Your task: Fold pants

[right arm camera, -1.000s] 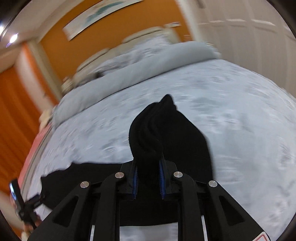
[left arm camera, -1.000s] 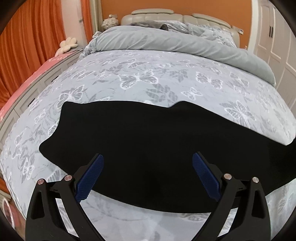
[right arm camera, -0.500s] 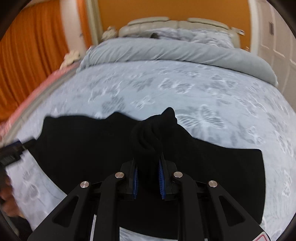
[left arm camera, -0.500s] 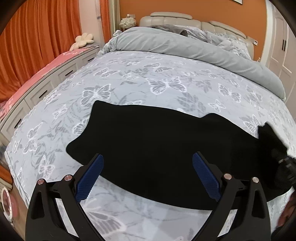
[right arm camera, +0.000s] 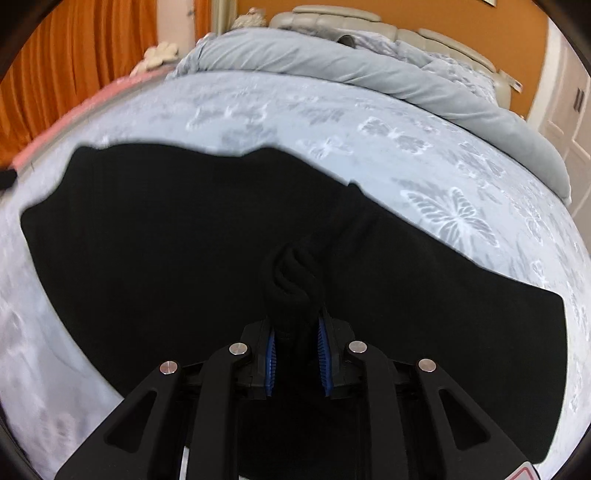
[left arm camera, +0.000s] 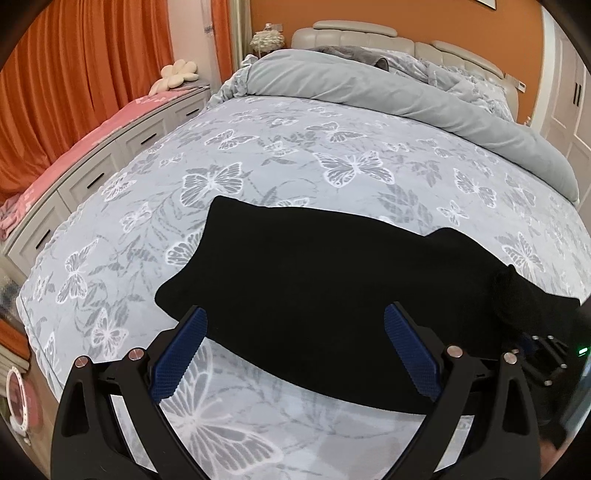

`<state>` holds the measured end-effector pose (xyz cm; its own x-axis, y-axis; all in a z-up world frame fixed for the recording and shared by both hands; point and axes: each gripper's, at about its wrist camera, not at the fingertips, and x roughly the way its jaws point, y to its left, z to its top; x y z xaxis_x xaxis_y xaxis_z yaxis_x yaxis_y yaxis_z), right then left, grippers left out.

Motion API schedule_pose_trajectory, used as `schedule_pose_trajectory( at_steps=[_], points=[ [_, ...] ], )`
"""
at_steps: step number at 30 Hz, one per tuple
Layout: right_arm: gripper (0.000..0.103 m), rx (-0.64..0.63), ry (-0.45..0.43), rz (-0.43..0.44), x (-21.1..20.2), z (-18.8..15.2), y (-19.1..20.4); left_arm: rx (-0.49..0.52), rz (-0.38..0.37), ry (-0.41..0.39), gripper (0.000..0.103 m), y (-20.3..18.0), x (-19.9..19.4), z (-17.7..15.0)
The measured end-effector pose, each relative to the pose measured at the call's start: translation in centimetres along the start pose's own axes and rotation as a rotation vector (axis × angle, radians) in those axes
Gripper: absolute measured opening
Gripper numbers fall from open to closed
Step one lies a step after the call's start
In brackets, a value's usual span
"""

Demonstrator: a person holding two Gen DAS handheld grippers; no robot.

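Pants [left arm camera: 332,295], black, lie spread flat on the bed [left arm camera: 295,155], across the butterfly-print cover and on the near side of the rolled grey duvet [left arm camera: 406,96]. Relative to the pants, the headboard [left arm camera: 354,33] stands well beyond the far edge, and the drawer unit [left arm camera: 92,177] with its pink top runs off to the left, past the bed edge.

Left tool [left arm camera: 295,354]: jaws stand wide apart, nothing between the blue pads [left arm camera: 181,354]. The tool hovers over the near edge of the pants, without contact as far as the view shows.

Right tool [right arm camera: 295,354]: jaws stand narrowly apart and have just been opening. A twisted bunch of the pants fabric [right arm camera: 291,273] sits between the blue pads and rises just beyond them. The pads flank this bunch closely; the grip appears to hold. In the left wrist view, the right tool [left arm camera: 543,350] appears at the right end of the pants, with the raised bunch just above it.
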<state>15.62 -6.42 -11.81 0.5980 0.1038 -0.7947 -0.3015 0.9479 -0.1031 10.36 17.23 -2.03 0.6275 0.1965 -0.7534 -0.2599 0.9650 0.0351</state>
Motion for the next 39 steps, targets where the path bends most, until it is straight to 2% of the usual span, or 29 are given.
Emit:
schedule_pose_trajectory(
  at_steps=[2,3,4,5,6,7,9,11,13,15,16,18,19,20,21,22,23,26,28,30,34,36,37,39],
  points=[
    [0.027,-0.044,-0.011,-0.029,-0.3,0.0,0.6,0.016,-0.003,0.006,0.095,-0.5,0.1,-0.1],
    [0.037,-0.038,-0.017,-0.021,-0.8,0.2,0.7,0.023,-0.005,0.010,0.095,-0.7,0.2,-0.2],
    [0.041,-0.028,-0.032,-0.002,-1.3,0.3,0.7,0.028,-0.010,0.018,0.095,-0.9,0.2,-0.3],
    [0.041,-0.027,-0.047,0.007,-1.6,0.5,0.8,0.033,-0.014,0.023,0.095,-1.1,0.2,-0.3],
    [0.025,-0.036,-0.038,-0.003,-1.4,0.6,1.0,0.035,-0.015,0.023,0.095,-1.3,0.2,-0.4],
    [0.016,-0.031,-0.014,-0.006,-0.8,0.7,0.9,0.039,-0.015,0.021,0.095,-1.5,0.2,-0.5],
    [0.016,0.017,-0.012,0.019,-0.6,1.0,0.6,0.048,-0.011,0.022,0.095,-1.8,0.1,-0.6],
    [0.016,0.004,-0.031,0.027,-1.4,1.6,1.5,0.049,-0.016,0.029,0.095,-1.8,0.2,-0.7],
    [0.016,-0.005,-0.024,0.072,-1.2,1.9,2.3,0.051,-0.016,0.035,0.095,-1.6,0.5,-0.7],
    [0.020,-0.041,0.015,0.066,0.4,1.5,3.2,0.049,-0.011,0.038,0.095,-1.3,0.8,-0.6],
    [0.022,-0.063,-0.009,0.052,0.5,1.3,3.4,0.044,-0.003,0.044,0.095,-1.0,1.1,-0.6],
    [0.027,-0.029,-0.012,0.082,-0.7,1.5,3.0,0.026,-0.001,0.064,0.095,-0.1,1.7,-0.4],
    [0.027,0.001,-0.021,0.125,-1.9,1.8,2.3,0.000,-0.012,0.086,0.095,0.9,2.2,-0.3],
    [0.036,0.019,-0.038,0.144,-2.9,1.8,1.7,-0.037,-0.030,0.110,0.095,2.2,2.7,-0.1],
    [0.043,0.044,-0.071,0.143,-4.7,1.8,0.7,-0.066,-0.041,0.126,0.095,3.1,3.0,0.1],
    [0.057,0.070,-0.101,0.114,-6.4,1.6,-0.5,-0.119,-0.057,0.152,0.095,4.9,3.6,0.3],
    [0.061,0.110,-0.134,0.081,-8.0,1.3,-2.0,-0.159,-0.063,0.168,0.095,6.4,4.0,0.4],
    [0.061,0.224,-0.181,0.048,-10.9,-0.3,-5.9,-0.323,-0.080,0.204,0.095,11.6,5.5,0.4],
    [0.061,0.316,-0.187,0.001,-12.3,-1.9,-9.3,-0.435,-0.123,0.238,0.095,14.7,7.0,0.0],
    [0.062,0.364,-0.178,-0.036,-12.7,-2.5,-11.5,-0.534,-0.200,0.308,0.094,16.7,9.2,-0.8],
    [0.068,0.443,-0.166,-0.098,-13.2,-4.2,-14.8,-0.696,-0.333,0.409,0.094,17.3,12.1,-2.8],
    [0.069,0.466,-0.144,-0.110,-13.3,-5.0,-15.7,-0.716,-0.308,0.400,0.094,16.8,12.2,-2.8],
    [0.069,0.473,-0.127,-0.115,-13.0,-5.2,-16.0,-0.711,-0.314,0.385,0.092,16.3,12.2,-2.5],
    [0.070,0.473,-0.097,-0.127,-12.6,-5.6,-16.7,-0.708,-0.365,0.380,0.043,15.5,12.6,-2.1]
  ],
)
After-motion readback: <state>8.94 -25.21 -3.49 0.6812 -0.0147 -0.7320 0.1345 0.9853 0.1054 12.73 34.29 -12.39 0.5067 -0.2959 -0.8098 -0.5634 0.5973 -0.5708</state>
